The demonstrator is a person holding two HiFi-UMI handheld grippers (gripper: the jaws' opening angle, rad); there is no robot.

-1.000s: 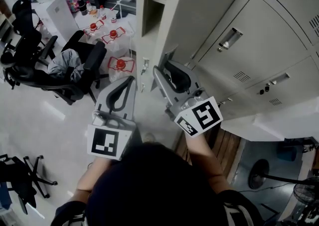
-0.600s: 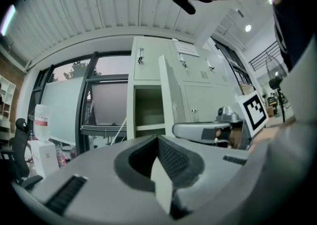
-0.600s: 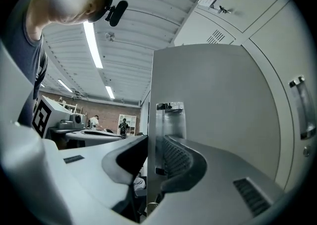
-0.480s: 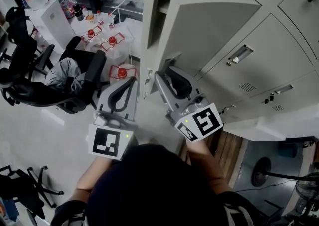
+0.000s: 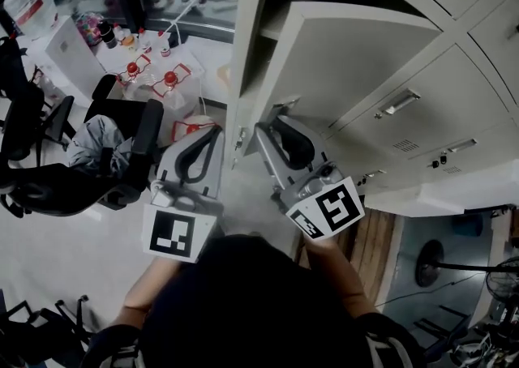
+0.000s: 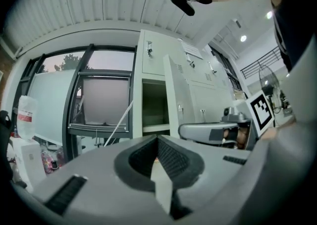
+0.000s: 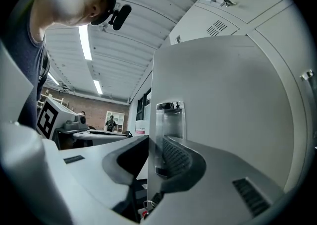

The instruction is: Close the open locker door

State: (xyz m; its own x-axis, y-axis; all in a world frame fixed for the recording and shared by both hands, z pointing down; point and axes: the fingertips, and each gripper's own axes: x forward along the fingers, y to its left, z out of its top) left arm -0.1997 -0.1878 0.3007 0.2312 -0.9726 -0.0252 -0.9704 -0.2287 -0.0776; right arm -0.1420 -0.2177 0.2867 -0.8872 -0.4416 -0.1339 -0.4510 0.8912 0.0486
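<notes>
The beige locker door (image 5: 349,58) stands swung out from the locker bank (image 5: 462,83), its compartment (image 6: 154,105) showing dark inside. My right gripper (image 5: 272,113) sits at the door's free edge. In the right gripper view the door (image 7: 223,110) edge and its shiny latch plate (image 7: 168,117) lie between the jaws, which are closing; the right gripper (image 7: 154,142) pads do not clearly press on it. My left gripper (image 5: 216,131) hangs shut and empty just left of the door, pointing at the open compartment; the left gripper (image 6: 157,140) tips meet.
A black office chair (image 5: 122,156) with grey cloth on it stands to the left. Jugs with red caps (image 5: 166,80) and a white box (image 5: 69,46) sit behind it. A wooden pallet (image 5: 379,238) and a floor fan (image 5: 430,265) lie at the right.
The head view has tilted up and the door looks larger. My right gripper stays at the door's edge with its jaws drawn narrower. The left gripper keeps its place beside it.
</notes>
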